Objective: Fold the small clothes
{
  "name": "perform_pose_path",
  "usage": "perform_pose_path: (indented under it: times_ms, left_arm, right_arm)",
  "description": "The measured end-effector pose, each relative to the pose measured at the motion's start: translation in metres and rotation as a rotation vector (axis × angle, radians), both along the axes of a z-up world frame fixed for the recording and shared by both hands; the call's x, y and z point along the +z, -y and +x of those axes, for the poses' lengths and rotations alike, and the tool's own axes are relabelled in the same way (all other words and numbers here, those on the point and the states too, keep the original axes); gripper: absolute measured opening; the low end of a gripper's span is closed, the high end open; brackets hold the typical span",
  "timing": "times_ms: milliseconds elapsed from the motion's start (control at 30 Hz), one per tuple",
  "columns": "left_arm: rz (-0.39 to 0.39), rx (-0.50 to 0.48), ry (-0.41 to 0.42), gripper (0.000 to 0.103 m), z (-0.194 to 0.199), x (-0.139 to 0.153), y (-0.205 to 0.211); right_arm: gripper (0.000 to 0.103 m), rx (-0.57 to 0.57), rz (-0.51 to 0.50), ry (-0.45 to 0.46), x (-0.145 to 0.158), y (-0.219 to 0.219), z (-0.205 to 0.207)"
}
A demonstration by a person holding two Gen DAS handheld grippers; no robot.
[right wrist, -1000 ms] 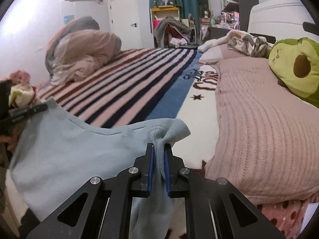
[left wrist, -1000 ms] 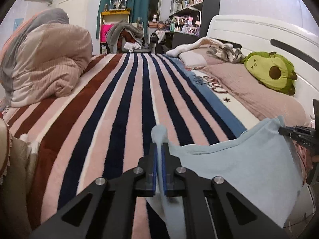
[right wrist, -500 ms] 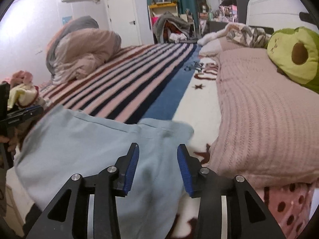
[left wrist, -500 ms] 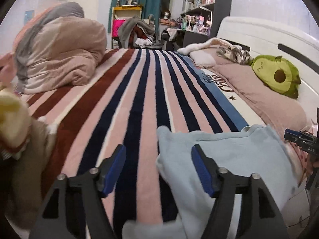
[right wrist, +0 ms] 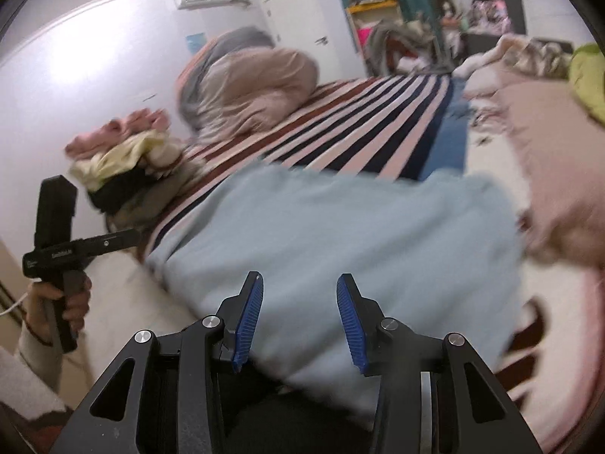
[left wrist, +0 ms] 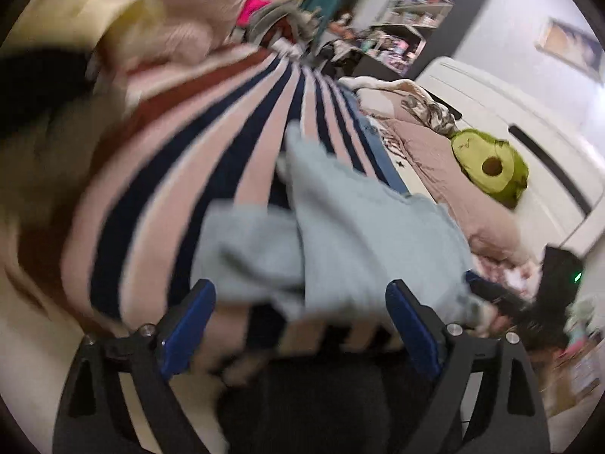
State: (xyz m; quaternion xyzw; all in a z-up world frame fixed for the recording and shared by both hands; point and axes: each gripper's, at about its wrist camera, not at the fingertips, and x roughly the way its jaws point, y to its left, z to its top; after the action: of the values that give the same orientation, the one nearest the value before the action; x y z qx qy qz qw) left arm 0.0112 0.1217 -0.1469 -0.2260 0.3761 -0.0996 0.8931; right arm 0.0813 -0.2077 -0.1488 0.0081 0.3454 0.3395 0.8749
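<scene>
A light blue garment (left wrist: 370, 234) lies spread on the striped bedcover (left wrist: 227, 151), with one part flopped out to the left. My left gripper (left wrist: 300, 325) hovers at its near edge. Its jaws are opening wide and the blue pads (left wrist: 189, 321) press on nothing. In the right wrist view the same garment (right wrist: 340, 234) fills the middle. My right gripper (right wrist: 299, 323) is open just above its near part, and the cloth shows between the pads without being pinched. A hand (right wrist: 56, 302) at the left holds the other gripper. Both views are motion-blurred.
A pile of loose clothes (right wrist: 124, 159) sits at the bed's left edge, with a rolled duvet (right wrist: 245, 87) behind it. A pink knitted blanket (right wrist: 548, 132) and a green avocado plush (left wrist: 487, 166) lie to the right by the white headboard (left wrist: 510, 113).
Both grippers were shut on the garment's corners and have let go and opened. The garment dropped flat onto the bed. Both hands drew back, and the left view rolled.
</scene>
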Motion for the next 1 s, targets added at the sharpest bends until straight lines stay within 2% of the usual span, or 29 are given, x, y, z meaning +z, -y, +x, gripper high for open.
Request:
perform_pose_path:
  times_ms: [100,200,333,467,567,733,800,867,967,1000]
  left_arm:
    - [-0.154,0.042,-0.030,0.089,-0.013,-0.025,0.002]
    - [-0.259,0.047,-0.040,0.089,-0.012,-0.044,0.010]
    - [-0.304,0.020,-0.015,0.089,0.000,-0.053,0.022]
    - [-0.368,-0.053,0.014,0.089,0.014,-0.052,0.031]
    - [-0.375,-0.068,0.050,0.089,0.025,-0.047,0.037]
    - [-0.362,-0.026,0.043,0.089,0.049,-0.049,0.039]
    - [-0.326,-0.008,0.053,0.077,0.055,-0.045,0.042]
    - [-0.266,0.008,0.054,0.052,0.061,-0.040,0.045]
    - [-0.223,0.004,0.063,0.034,0.069,-0.034,0.047]
    - [-0.204,-0.005,0.075,0.031,0.070,-0.029,0.049]
  right_arm:
    - [0.026,0.032,0.009,-0.032,-0.017,-0.016,-0.007]
    - [0.018,0.058,0.003,-0.079,-0.032,-0.028,-0.007]
    - [0.014,0.050,-0.105,-0.046,-0.037,-0.042,-0.007]
    - [0.014,0.044,-0.109,-0.037,-0.030,-0.043,-0.005]
    - [0.014,0.035,-0.108,-0.016,-0.024,-0.044,-0.002]
    - [0.014,0.051,-0.150,-0.006,-0.026,-0.057,0.006]
    - [0.014,0.055,-0.158,-0.005,-0.028,-0.059,0.006]
    - [0.014,0.059,-0.162,-0.002,-0.029,-0.060,0.006]
    - [0.014,0.060,-0.152,-0.009,-0.029,-0.058,0.006]
    - [0.014,0.061,-0.151,-0.009,-0.030,-0.057,0.006]
